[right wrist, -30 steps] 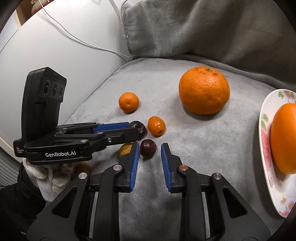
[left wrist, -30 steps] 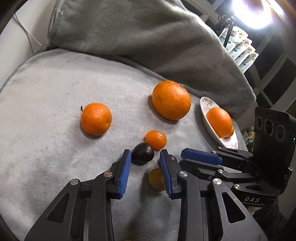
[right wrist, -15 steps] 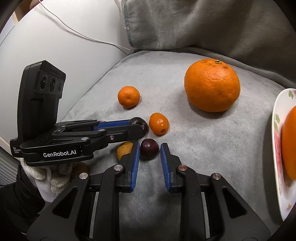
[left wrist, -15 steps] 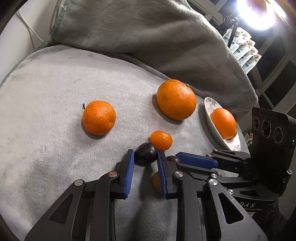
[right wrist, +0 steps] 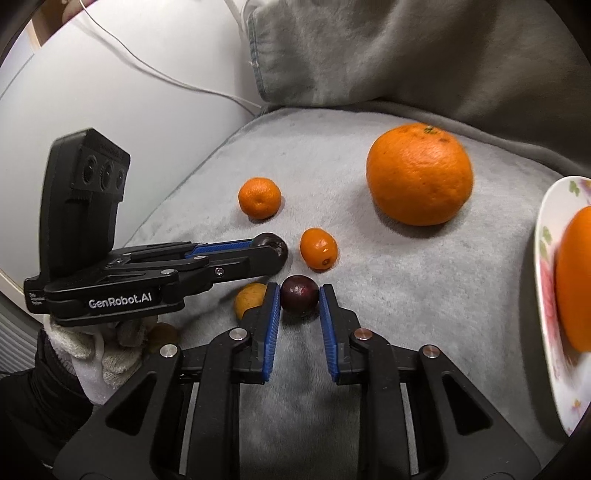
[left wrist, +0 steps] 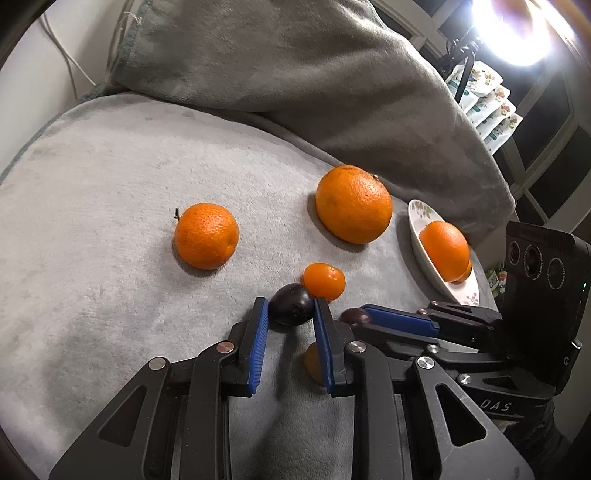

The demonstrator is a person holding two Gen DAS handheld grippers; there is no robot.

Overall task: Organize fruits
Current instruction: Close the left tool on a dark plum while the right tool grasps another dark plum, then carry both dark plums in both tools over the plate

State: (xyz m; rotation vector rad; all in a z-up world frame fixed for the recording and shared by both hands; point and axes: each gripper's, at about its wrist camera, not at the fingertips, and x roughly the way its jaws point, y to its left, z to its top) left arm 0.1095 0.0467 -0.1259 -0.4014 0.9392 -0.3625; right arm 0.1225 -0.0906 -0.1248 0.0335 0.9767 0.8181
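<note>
My left gripper (left wrist: 290,308) has its fingers around a dark plum (left wrist: 291,304) on the grey blanket, closing on it. My right gripper (right wrist: 300,293) has its fingers around a second dark plum (right wrist: 299,295), touching or nearly touching it. A kumquat (right wrist: 318,248) lies just beyond both plums. A large orange (right wrist: 419,174) and a mandarin (right wrist: 259,196) lie farther back. A yellowish fruit (right wrist: 249,298) lies between the two grippers. A floral plate (left wrist: 441,282) at right holds an orange (left wrist: 443,249).
A grey blanket (left wrist: 92,240) covers the round surface, with a bunched fold (left wrist: 295,74) behind. A white wall and cable (right wrist: 147,74) are at left. A bright lamp (left wrist: 517,29) shines at upper right. A small brownish fruit (right wrist: 162,334) lies by the gloved hand.
Both grippers moved forward over their plums and their jaws narrowed around them. The fruits have not shifted.
</note>
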